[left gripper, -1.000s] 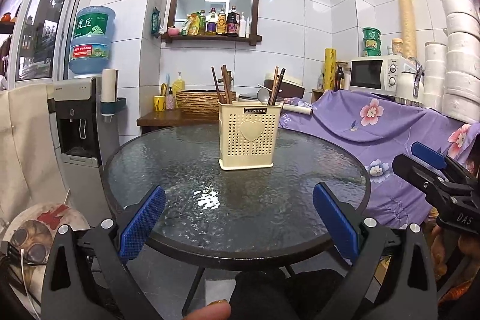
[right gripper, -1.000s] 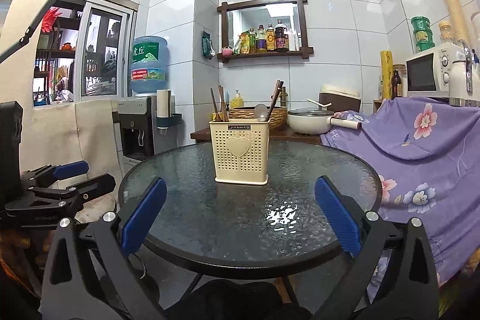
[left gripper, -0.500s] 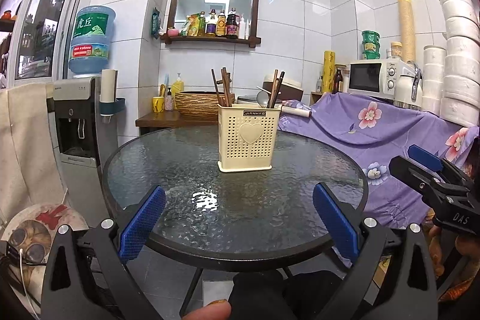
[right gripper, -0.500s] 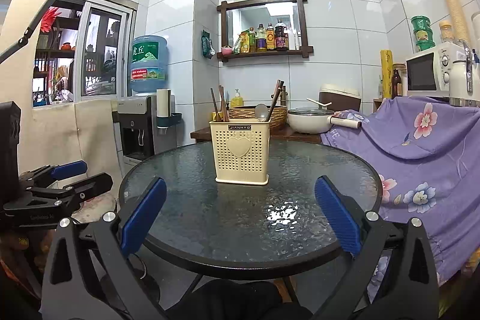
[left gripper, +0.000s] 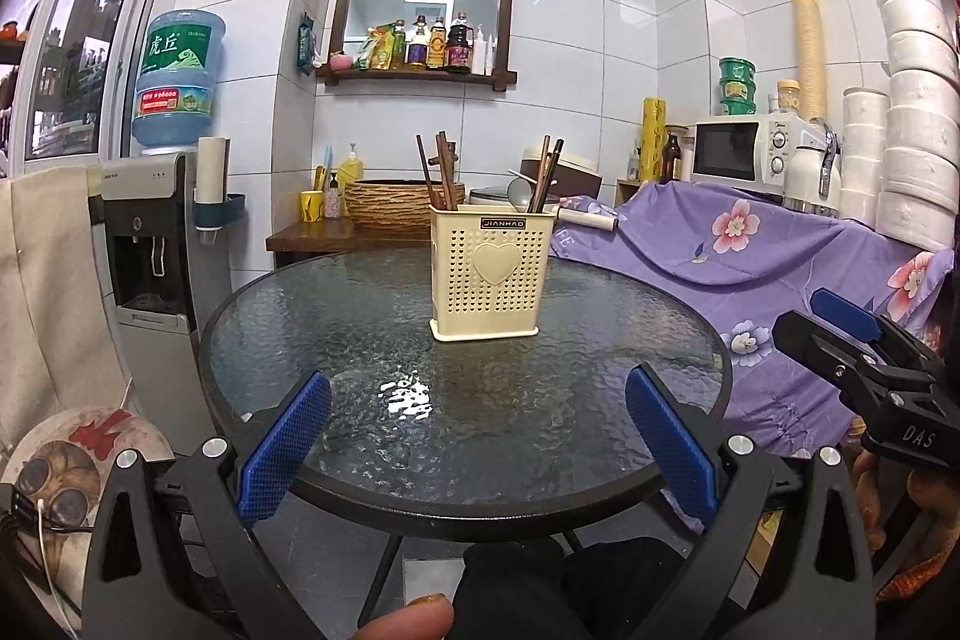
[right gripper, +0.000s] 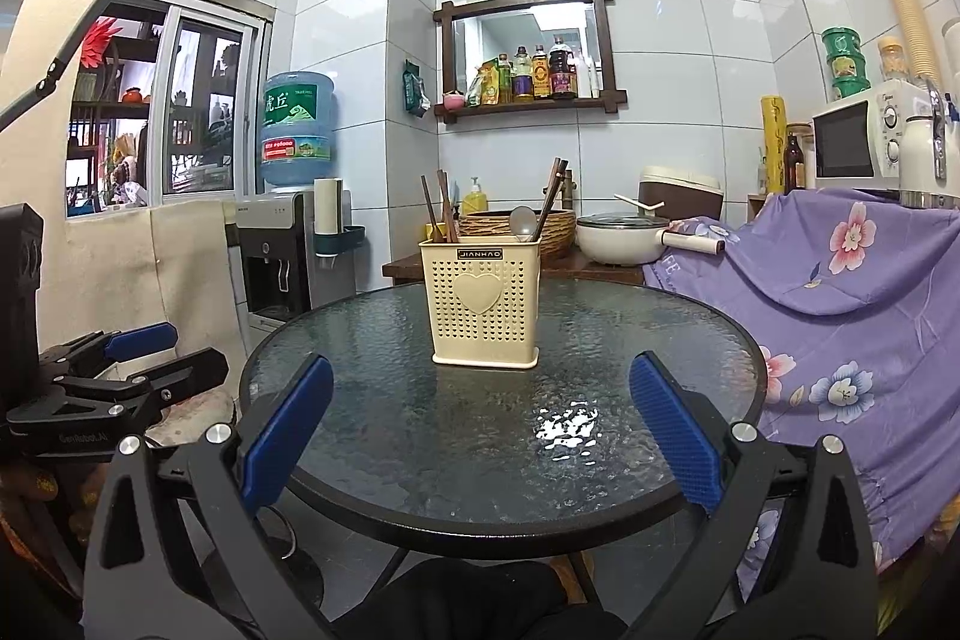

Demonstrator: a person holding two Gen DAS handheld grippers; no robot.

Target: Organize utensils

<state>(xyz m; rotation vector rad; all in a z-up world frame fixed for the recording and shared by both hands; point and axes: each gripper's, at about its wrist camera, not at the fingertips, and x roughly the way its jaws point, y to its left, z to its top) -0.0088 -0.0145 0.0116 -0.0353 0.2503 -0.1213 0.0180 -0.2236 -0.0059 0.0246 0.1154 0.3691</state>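
On glass table [left gripper: 336, 340], 1 cream holder [left gripper: 485, 274] w/ chopsticks [left gripper: 441, 172], 1 spoon [right gripper: 522, 222], both tongs agape, empty

One utensil holder [left gripper: 485, 273] on one round glass table [left gripper: 336, 340]; in it one spoon [right gripper: 522, 222]; chopstick count indeterminate; two grippers, left gripper [left gripper: 477, 451] and right gripper [right gripper: 480, 445].

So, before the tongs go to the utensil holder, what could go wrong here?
1. The utensil holder stands tall and alone on the glass table; a sideways pull might tip it.
2. The chopsticks lean against the spoon, so pulling one may drag the other.
3. Both the left tongs and right tongs are open and may collide at the holder.
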